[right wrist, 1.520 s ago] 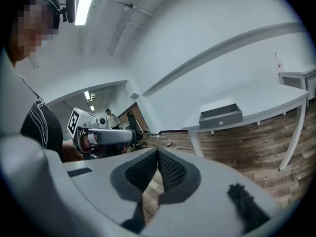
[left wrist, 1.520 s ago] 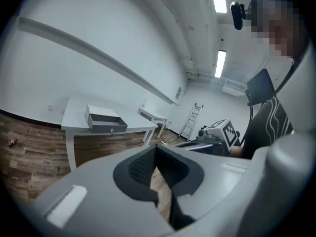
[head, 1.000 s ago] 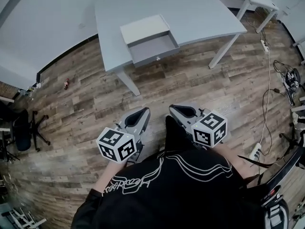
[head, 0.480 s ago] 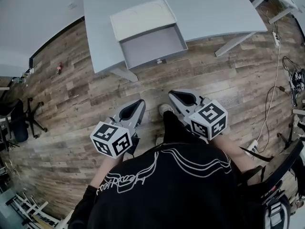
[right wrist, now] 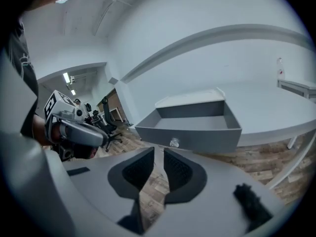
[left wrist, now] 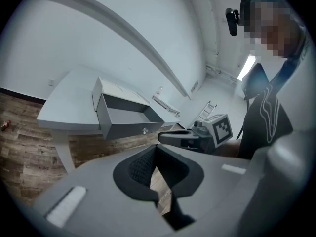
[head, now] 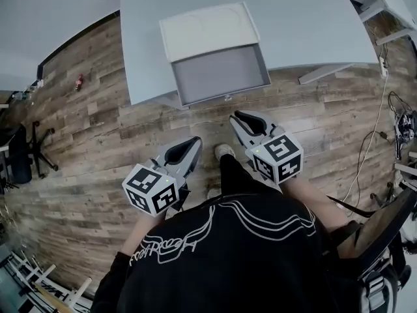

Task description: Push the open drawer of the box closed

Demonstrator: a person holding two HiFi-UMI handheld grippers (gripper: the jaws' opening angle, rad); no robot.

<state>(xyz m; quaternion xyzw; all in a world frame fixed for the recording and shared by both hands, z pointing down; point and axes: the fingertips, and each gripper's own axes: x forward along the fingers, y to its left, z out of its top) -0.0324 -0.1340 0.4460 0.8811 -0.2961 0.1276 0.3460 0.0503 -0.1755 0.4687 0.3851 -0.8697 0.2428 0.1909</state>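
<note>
A white-topped box (head: 205, 30) sits on the grey table (head: 306, 25) with its grey drawer (head: 218, 74) pulled out over the table's front edge; the drawer is empty. A small knob (head: 227, 98) sits on its front. My right gripper (head: 236, 116) is just short of the drawer front (right wrist: 190, 127) and level with the knob (right wrist: 174, 142), jaws shut on nothing. My left gripper (head: 194, 141) hangs lower and further left above the floor, also shut and empty. In the left gripper view the drawer (left wrist: 126, 122) lies ahead, beyond the right gripper (left wrist: 170, 136).
Wood-plank floor lies below. A table leg (head: 329, 72) slants at the right. An office chair (head: 16, 158) stands at the far left, cables (head: 391, 109) trail at the right, and a small red object (head: 79, 82) lies on the floor by the wall.
The table and open drawer have come nearer and larger in the head view. My right gripper has moved up towards the drawer front; the left has stayed low.
</note>
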